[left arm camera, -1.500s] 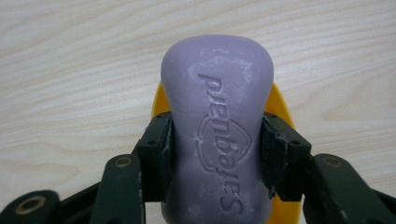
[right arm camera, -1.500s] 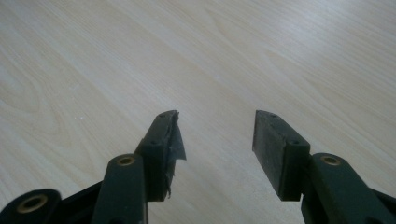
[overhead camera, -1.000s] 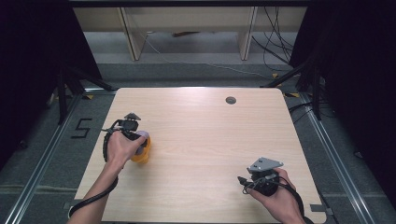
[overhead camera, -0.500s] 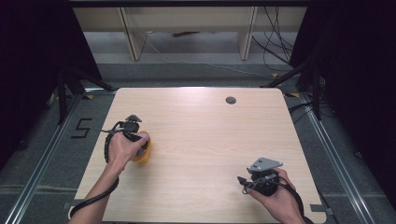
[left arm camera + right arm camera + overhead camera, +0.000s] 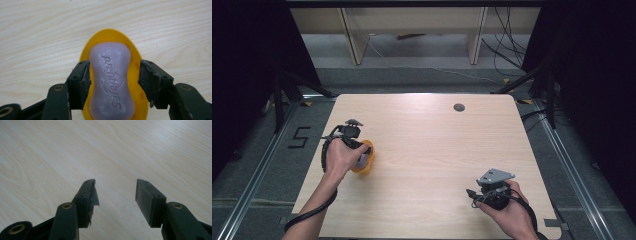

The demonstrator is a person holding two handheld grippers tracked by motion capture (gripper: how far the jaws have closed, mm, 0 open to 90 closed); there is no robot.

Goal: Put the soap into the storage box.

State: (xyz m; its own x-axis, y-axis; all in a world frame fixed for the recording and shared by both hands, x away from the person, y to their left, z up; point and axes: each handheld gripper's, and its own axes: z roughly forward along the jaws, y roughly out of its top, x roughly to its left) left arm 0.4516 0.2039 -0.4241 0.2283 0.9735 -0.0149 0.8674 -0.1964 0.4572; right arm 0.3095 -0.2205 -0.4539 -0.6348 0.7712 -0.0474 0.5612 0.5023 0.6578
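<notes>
The soap bar (image 5: 111,80) lay in the yellow dish (image 5: 113,36) at centre frame, on the tabletop (image 5: 437,145). The left gripper (image 5: 113,82) jaws had just been opening around the bar; the right gripper (image 5: 116,200) jaws stood apart, empty.

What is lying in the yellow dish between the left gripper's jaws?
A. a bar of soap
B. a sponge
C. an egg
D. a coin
A: in the left gripper view a pale purple soap with embossed lettering lies in the yellow dish, and the left gripper has its jaws on either side of it.
</notes>
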